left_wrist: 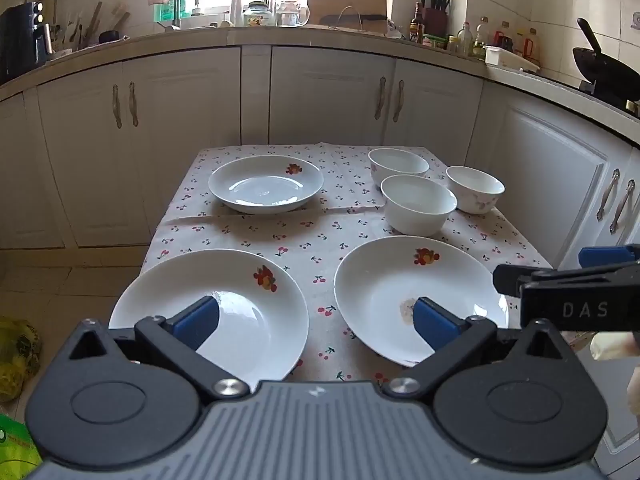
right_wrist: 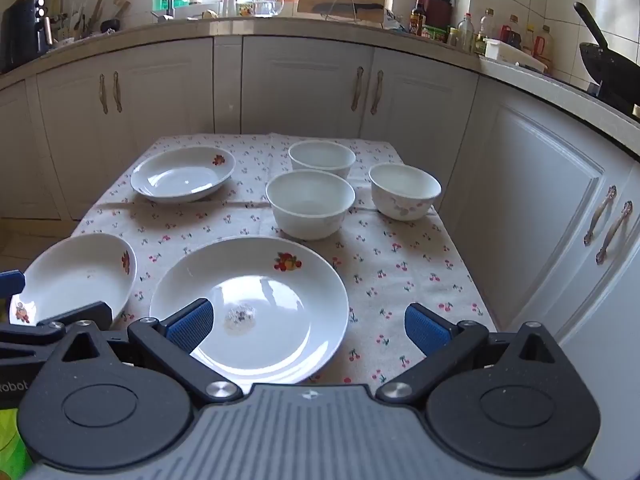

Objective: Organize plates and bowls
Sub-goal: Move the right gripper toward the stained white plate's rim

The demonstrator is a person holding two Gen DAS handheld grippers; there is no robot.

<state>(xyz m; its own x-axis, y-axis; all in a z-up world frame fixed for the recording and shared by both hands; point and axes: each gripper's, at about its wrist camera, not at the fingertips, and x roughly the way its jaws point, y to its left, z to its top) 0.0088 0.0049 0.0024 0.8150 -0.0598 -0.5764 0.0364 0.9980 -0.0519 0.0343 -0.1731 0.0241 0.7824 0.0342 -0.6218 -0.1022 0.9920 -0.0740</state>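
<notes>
**Plates & bowls spread out, both grippers empty**

While cherry-print table (right_wrist: 400, 264) carries everything, 3 plates sit apart: near-right plate (right_wrist: 256, 304), near-left plate (left_wrist: 208, 312) at near edge, far-left plate (left_wrist: 266, 184). 3 bowls (right_wrist: 310, 204) cluster at far-right corner. Left gripper (left_wrist: 316, 320) & right gripper (right_wrist: 308, 326): jaws spread wide, holding nothing.
</notes>
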